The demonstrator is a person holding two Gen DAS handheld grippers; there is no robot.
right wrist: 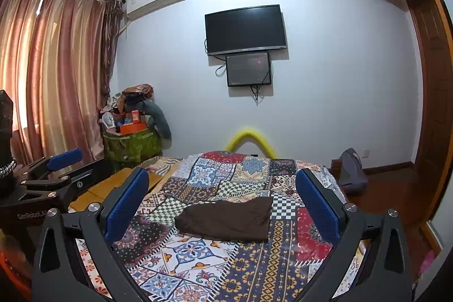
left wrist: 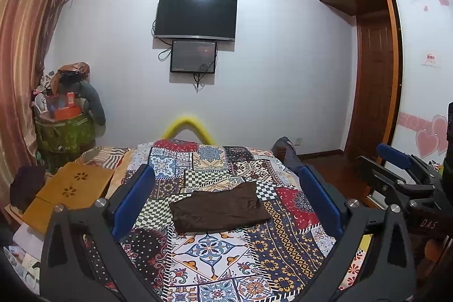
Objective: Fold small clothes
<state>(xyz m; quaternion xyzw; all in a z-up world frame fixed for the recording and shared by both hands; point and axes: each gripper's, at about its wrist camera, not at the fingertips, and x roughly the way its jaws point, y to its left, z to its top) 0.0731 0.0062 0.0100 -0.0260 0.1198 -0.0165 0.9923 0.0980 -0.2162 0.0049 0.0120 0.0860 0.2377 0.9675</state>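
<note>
A small dark brown garment [left wrist: 219,207] lies flat on the patterned bedspread [left wrist: 215,254], folded into a rough rectangle. My left gripper [left wrist: 226,183] is open and empty, held above the bed with the garment between and beyond its blue pads [left wrist: 133,197]. My right gripper [right wrist: 223,188] is open and empty too, with the same garment [right wrist: 226,218] ahead between its pads [right wrist: 126,205]. The right gripper also shows at the right edge of the left wrist view [left wrist: 396,160]. The left gripper shows at the left edge of the right wrist view [right wrist: 61,160].
A yellow wooden lap tray [left wrist: 68,191] lies on the bed's left side. A yellow bed frame loop [left wrist: 188,126] rises at the foot. A green hamper [left wrist: 65,132] piled with things stands by the curtain. A grey bag [right wrist: 351,169] sits on the floor right.
</note>
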